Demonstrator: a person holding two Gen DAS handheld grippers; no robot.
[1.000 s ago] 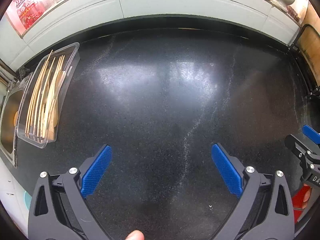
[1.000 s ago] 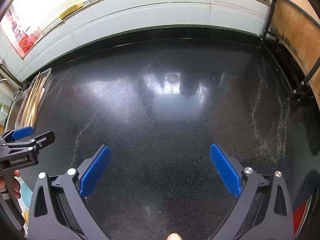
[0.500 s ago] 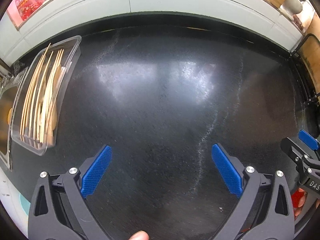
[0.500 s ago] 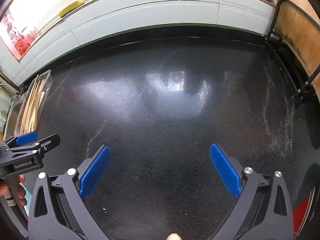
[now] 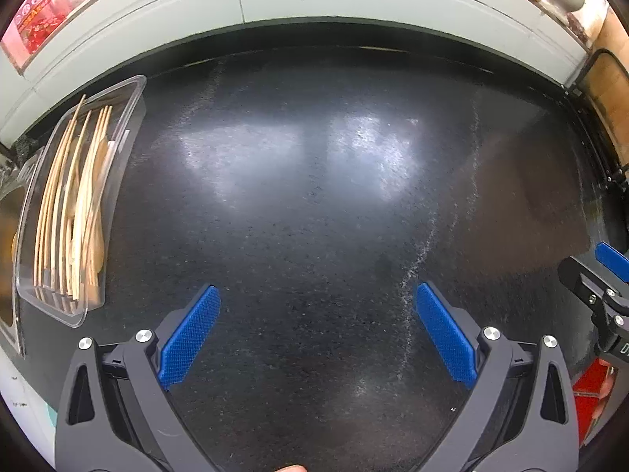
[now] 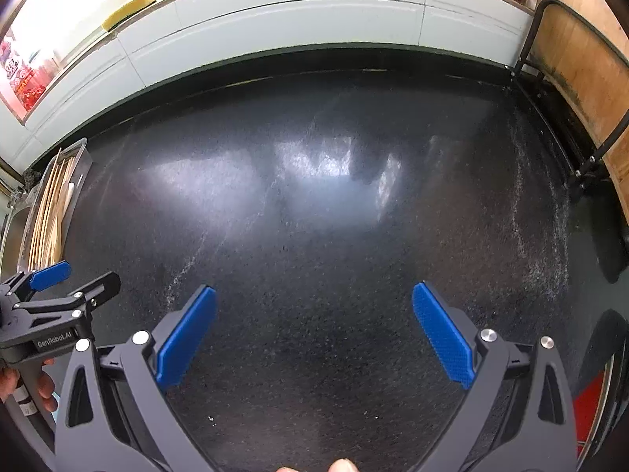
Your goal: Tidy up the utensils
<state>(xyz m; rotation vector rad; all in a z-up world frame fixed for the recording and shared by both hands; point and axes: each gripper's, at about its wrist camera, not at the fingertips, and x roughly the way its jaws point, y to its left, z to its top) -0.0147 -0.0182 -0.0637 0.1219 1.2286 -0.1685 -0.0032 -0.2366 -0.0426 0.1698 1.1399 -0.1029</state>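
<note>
A clear plastic tray (image 5: 129, 126) at the far left of the black counter holds several wooden chopsticks and wooden utensils (image 5: 74, 212). It also shows in the right wrist view (image 6: 80, 157) at the left edge. My left gripper (image 5: 314, 330) is open and empty, hovering over bare counter to the right of the tray. My right gripper (image 6: 314, 330) is open and empty over the counter's middle. Each gripper shows at the edge of the other's view: the right one (image 5: 605, 275), the left one (image 6: 74, 279).
The black speckled counter (image 5: 314, 196) ends at a white tiled wall (image 6: 275, 19) at the back. A black metal rack with a wooden board (image 6: 570, 78) stands at the right. A sink (image 5: 8, 236) lies left of the tray. Something red (image 5: 589, 389) sits at the lower right.
Both grippers have shifted slightly toward the back of the counter and the view has turned a little. The jaws stayed open and nothing was picked up.
</note>
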